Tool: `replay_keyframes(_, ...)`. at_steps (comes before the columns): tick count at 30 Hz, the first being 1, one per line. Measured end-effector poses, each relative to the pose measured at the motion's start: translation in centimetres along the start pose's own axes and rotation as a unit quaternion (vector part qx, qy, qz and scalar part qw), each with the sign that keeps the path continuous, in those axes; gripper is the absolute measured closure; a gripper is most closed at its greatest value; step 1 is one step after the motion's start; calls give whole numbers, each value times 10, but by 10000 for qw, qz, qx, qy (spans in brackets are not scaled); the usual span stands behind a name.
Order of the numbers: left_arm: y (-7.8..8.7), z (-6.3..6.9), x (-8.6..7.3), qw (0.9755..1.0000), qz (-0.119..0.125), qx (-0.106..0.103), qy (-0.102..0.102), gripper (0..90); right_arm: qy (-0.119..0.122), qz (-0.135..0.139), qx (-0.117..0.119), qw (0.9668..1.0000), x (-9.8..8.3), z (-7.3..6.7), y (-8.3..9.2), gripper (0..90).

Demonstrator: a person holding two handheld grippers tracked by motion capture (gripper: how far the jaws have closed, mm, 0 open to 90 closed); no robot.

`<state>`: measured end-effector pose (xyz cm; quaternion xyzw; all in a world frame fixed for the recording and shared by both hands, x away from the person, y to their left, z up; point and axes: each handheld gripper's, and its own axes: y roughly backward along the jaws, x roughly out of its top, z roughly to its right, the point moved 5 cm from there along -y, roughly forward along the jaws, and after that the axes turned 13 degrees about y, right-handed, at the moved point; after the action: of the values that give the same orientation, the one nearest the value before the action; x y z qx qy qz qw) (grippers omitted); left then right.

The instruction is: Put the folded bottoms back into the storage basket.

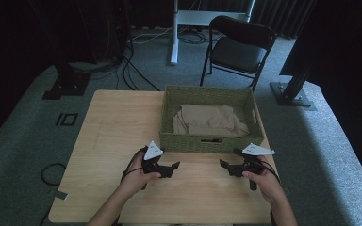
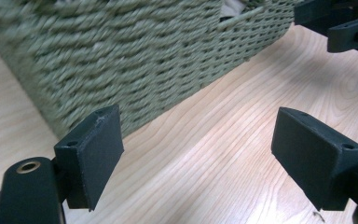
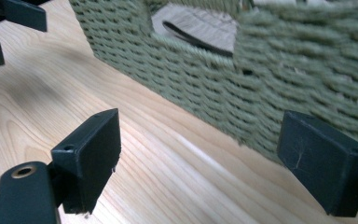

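The left gripper (image 1: 170, 165) hovers low over the wooden table (image 1: 108, 141) just in front of the woven green basket (image 1: 202, 141), off its front left corner, with its jaws spread wide and nothing between them; in the left gripper view its two black pads (image 2: 93, 154) frame bare wood grain with the basket's woven wall close behind. The right gripper (image 1: 226, 165) sits in front of the basket's front right corner, pointing inward toward the left one, its jaws likewise spread and empty; in the right gripper view the basket's handle cutout (image 3: 196, 35) opens ahead. A person's hand (image 1: 139, 176) holds the left gripper, and another hand (image 1: 264, 181) holds the right. Inside the basket lies a crumpled beige cloth (image 1: 209, 120), clear of both grippers. Behind the basket, on the grey carpet, stands a black folding chair (image 1: 238, 47).
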<state>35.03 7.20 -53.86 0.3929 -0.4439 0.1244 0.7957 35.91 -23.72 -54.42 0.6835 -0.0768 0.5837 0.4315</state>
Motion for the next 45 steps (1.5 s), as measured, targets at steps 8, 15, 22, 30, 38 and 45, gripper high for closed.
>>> replay_keyframes(8,5,-12,-15,9998,-98,139,31,177,-75,-225,-215,9995,-18,6,4,129)
replay_keyframes(15,9,-25,-27,9995,-169,272,58,176,-174,-351,-437,9983,-31,12,12,129)
replay_keyframes(22,17,-39,-37,9982,-234,513,193,176,-195,-557,-597,9965,-45,13,19,127)
replay_keyframes(30,35,-61,-47,9947,-321,906,367,176,-149,-823,-801,9933,-58,14,31,126)
replay_keyframes(38,48,-73,-55,9923,-242,1102,517,176,-218,-1091,-857,9901,-71,13,32,127)
replay_keyframes(45,51,-78,-63,9866,-701,1410,416,173,-126,-1301,-1021,9861,-74,13,32,126)
